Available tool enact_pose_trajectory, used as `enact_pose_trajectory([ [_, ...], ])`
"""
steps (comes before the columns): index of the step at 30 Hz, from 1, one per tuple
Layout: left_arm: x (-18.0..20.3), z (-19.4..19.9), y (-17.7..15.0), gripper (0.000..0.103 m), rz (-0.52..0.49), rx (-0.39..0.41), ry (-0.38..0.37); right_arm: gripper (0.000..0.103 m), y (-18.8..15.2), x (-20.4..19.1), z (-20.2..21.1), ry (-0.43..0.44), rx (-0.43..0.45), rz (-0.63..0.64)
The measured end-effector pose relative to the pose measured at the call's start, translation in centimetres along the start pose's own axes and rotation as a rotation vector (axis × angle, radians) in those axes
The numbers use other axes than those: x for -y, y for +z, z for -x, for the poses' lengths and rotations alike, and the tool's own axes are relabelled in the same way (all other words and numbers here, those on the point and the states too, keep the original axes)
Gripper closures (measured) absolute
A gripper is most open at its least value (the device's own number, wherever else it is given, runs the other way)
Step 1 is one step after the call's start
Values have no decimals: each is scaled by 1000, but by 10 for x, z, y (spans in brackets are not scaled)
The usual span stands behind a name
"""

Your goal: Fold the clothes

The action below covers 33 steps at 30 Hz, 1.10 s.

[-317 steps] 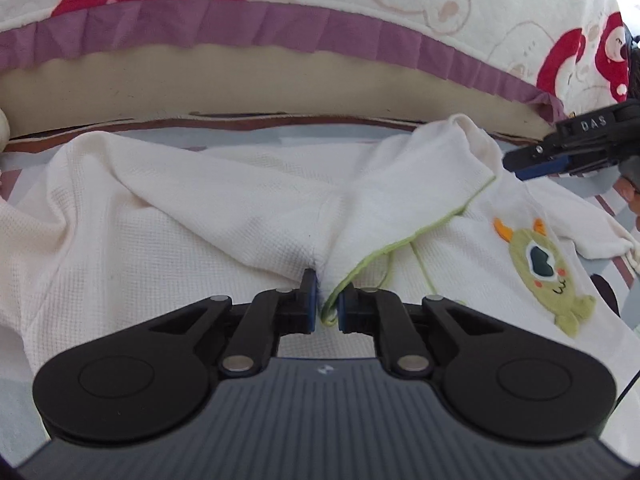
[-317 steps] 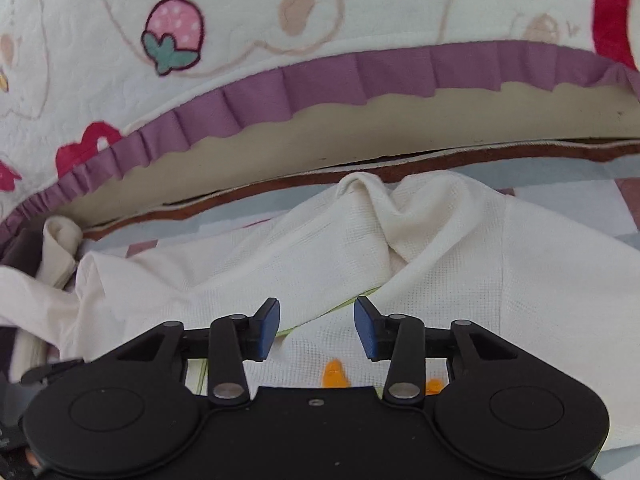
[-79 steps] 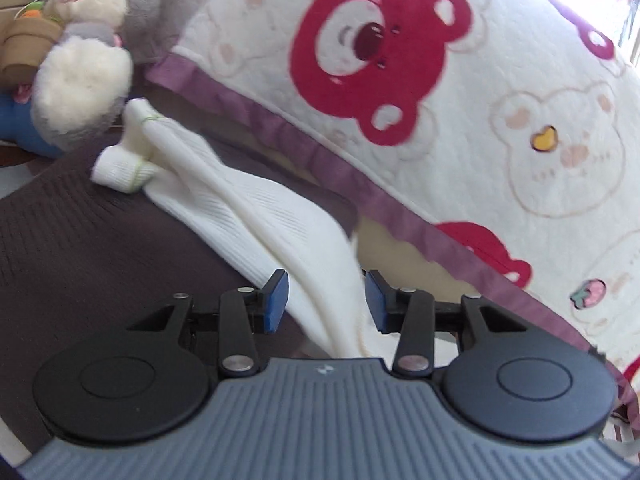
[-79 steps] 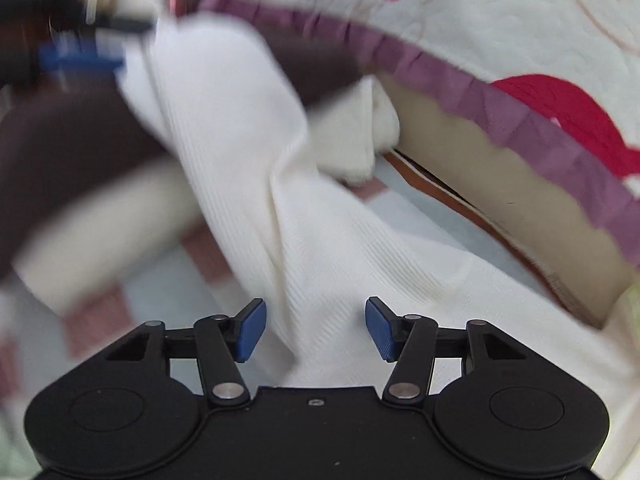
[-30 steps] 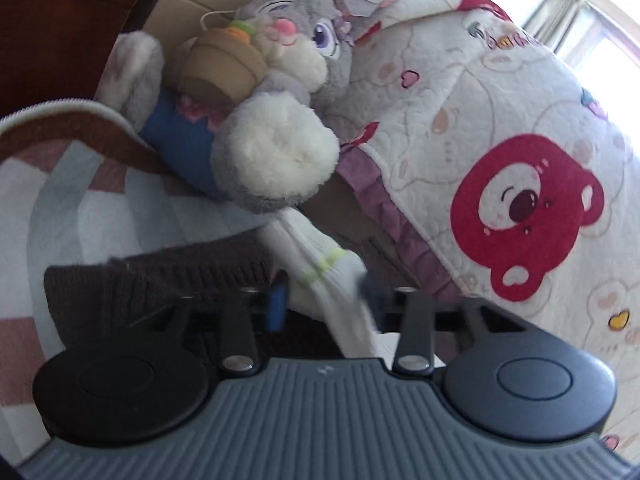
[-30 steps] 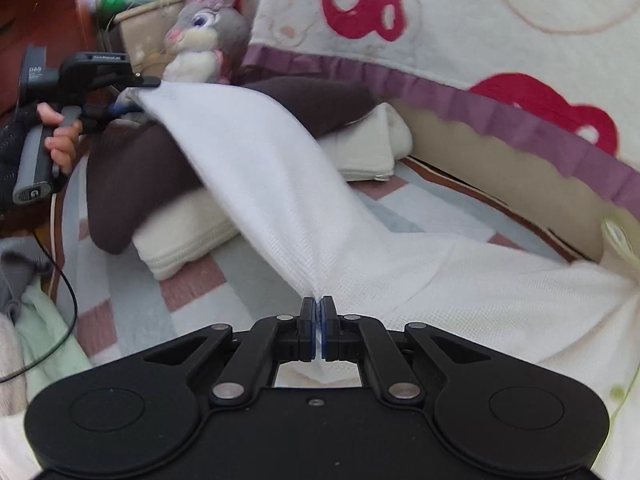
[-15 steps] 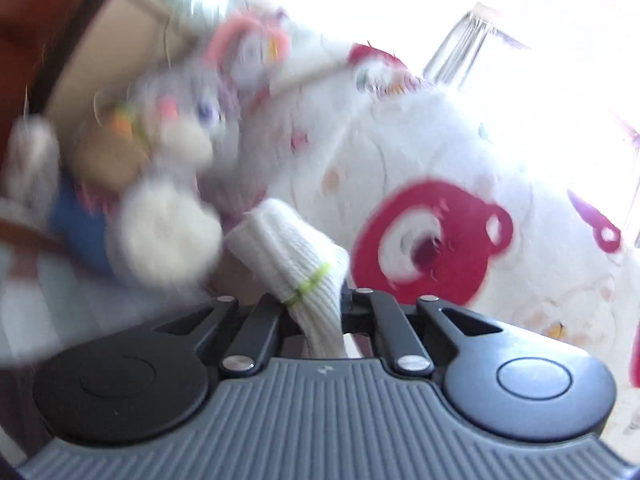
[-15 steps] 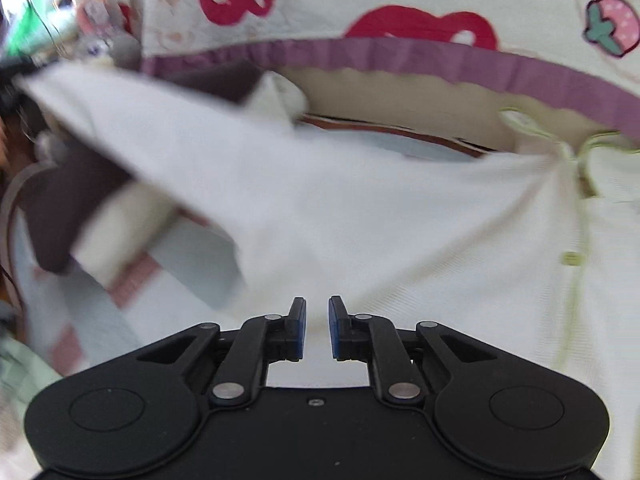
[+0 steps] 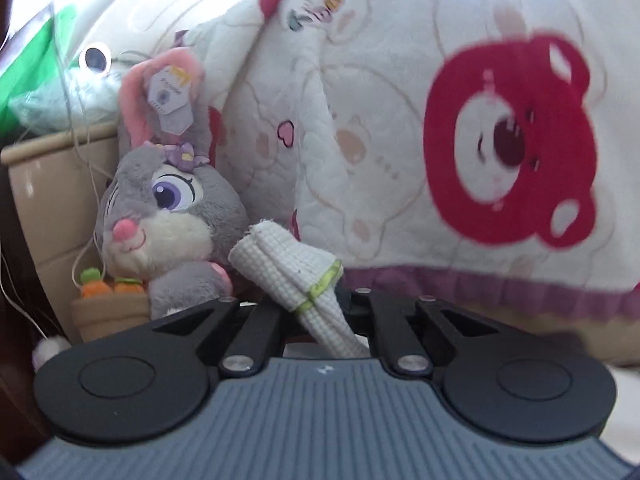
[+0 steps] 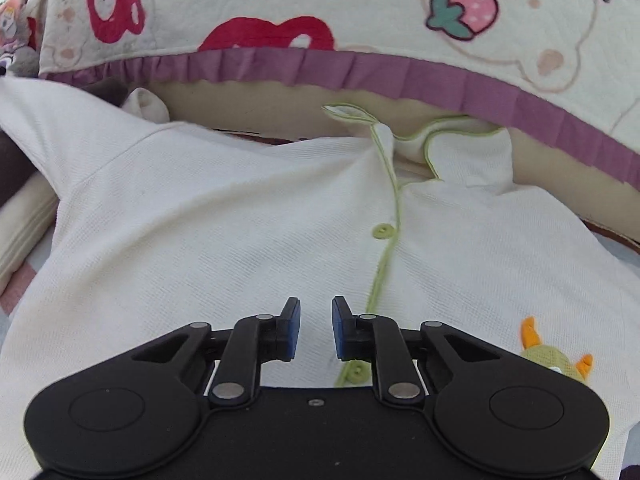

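Note:
A cream waffle-knit shirt (image 10: 240, 232) with green piping, green buttons (image 10: 384, 232) and a green monster patch (image 10: 556, 356) lies spread on the bed. Its left sleeve (image 10: 60, 120) stretches up and away to the left. My left gripper (image 9: 320, 300) pinches that sleeve's ribbed cuff (image 9: 288, 268), which sticks up out of the jaws in the air; the jaws are starting to open around it. My right gripper (image 10: 316, 330) hovers over the shirt front just left of the button line. Its jaws are opening and nothing is between them.
A quilt with red bears and a purple frill (image 10: 360, 68) (image 9: 440, 120) lies bunched behind the shirt. A grey plush rabbit (image 9: 168, 216) with a carrot pot sits by a beige headboard (image 9: 48, 184). Brown and cream cloth (image 10: 16, 184) lies at the left.
The left gripper shut on the sleeve cuff, lifted it and rolled. The right gripper let go of the shirt cloth, opened a little and moved right over the button line.

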<state>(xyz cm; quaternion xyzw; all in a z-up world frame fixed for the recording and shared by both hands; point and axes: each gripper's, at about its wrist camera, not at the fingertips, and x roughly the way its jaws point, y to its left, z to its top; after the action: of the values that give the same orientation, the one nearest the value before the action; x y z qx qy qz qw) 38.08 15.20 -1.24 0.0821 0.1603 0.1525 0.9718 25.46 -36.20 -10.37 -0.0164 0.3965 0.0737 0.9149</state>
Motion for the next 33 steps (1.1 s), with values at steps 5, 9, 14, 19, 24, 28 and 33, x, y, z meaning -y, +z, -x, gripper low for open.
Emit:
enact_pose_trajectory([
  [5, -6, 6, -4, 77, 107, -74, -3, 80, -5, 16, 1, 8, -32, -48],
  [9, -13, 66, -2, 48, 264, -22, 54, 77, -11, 23, 3, 25, -53, -69],
  [14, 19, 137, -17, 46, 391, -88, -104, 75, -15, 31, 1, 34, -68, -105],
  [19, 115, 148, -65, 42, 315, -297, -459, 71, -19, 35, 3, 84, -76, -144],
  [24, 200, 132, -121, 43, 146, -416, -515, 67, -30, 36, 2, 145, -91, -183],
  [28, 220, 111, -128, 40, 134, -422, -514, 50, -26, 32, -2, 158, -87, -211],
  [33, 212, 81, -139, 100, 239, -477, -478, 97, -22, 11, -2, 143, -83, -32],
])
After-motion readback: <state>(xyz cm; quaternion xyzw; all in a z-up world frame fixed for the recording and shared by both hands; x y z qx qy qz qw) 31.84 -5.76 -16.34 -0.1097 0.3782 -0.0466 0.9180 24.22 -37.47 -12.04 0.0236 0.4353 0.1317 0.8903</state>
